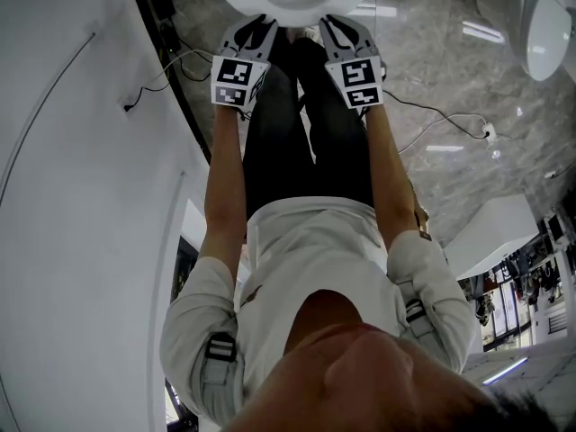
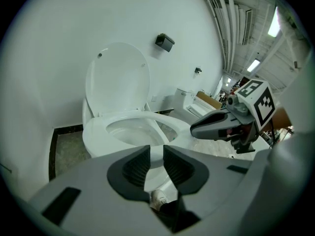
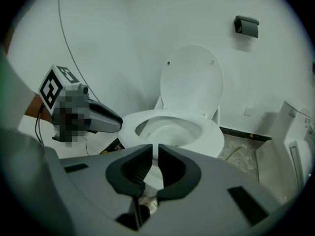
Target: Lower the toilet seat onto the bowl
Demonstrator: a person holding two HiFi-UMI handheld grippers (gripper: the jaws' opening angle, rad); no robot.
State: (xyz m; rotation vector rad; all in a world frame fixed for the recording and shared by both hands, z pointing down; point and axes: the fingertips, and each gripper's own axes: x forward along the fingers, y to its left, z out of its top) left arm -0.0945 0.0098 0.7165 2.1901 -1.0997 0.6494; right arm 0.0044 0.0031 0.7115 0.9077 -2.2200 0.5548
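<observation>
Toilet seat [image 2: 147, 118]: lies flat on the bowl [image 2: 98, 144], ring level all round. Lid [image 2: 118, 77] stands upright behind it, leaning back toward the white wall [image 2: 59, 43].

Left gripper [image 2: 156, 154]: jaws parted by a slim gap, nothing between the pads; only the front of the bowl shows through the gap. Holds nothing.

Right gripper [image 3: 155, 154]: jaws closer together than the left's, 1 thin slit between the pads, nothing in it. Holds nothing.

Position: both grippers point down and forward at the front edge of the toilet, side by side, 1 on each side of the person's dark trousers [image 1: 306, 124]. In the head view their tips sit at the front rim of the seat; contact with the rim possibly, but the view is too steep to tell.

Surroundings: 1 small black box [image 3: 246, 26] on the wall above and to the right of the lid. Grey marble floor [image 1: 450, 79] with 1 thin cable [image 1: 432, 120] running across it on the right. A white shoe [image 2: 158, 198] shows below the left jaws.
</observation>
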